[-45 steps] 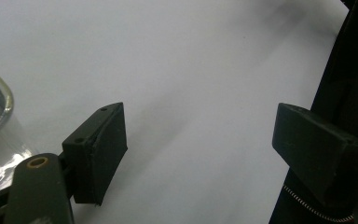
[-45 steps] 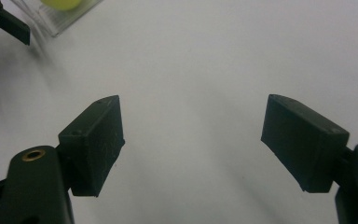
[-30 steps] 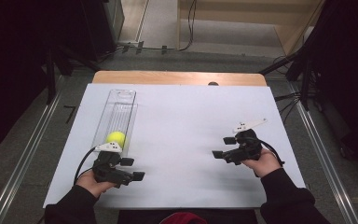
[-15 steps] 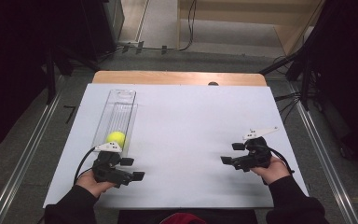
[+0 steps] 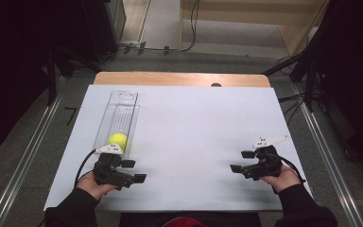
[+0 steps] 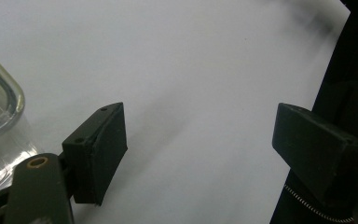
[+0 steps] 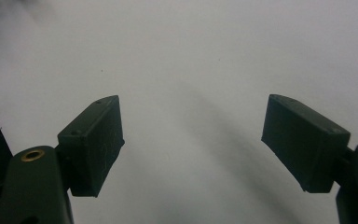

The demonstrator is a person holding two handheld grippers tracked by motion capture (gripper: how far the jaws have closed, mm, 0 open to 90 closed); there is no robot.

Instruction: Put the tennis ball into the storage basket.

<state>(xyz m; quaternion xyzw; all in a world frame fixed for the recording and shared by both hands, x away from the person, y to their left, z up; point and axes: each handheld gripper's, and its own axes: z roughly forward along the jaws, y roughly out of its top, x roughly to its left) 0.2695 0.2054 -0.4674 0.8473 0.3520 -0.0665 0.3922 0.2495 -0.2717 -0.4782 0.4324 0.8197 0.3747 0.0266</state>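
A yellow-green ball point(image 5: 117, 139) lies in the near end of a long clear plastic container point(image 5: 121, 109) on the left of the white table top point(image 5: 194, 123). Just in front of that end rests my left gripper point(image 5: 134, 171), open and holding nothing. In the left gripper view the left gripper point(image 6: 198, 126) hangs over bare white surface, with the container's rounded corner point(image 6: 0, 102) at the left. My right gripper point(image 5: 241, 161) sits near the front right of the table, open and pointing left. The right gripper view has the right gripper point(image 7: 193, 121) spread wide over bare surface.
A wooden strip point(image 5: 179, 79) borders the table's far edge. Metal rails point(image 5: 26, 161) run along both sides of the table on the floor. Cables point(image 5: 293, 101) lie on the floor beyond the right far corner. Dark equipment stands at the back left.
My right hand has carried its gripper to the right and nearer the table's front edge. The left gripper, ball and container have stayed put.
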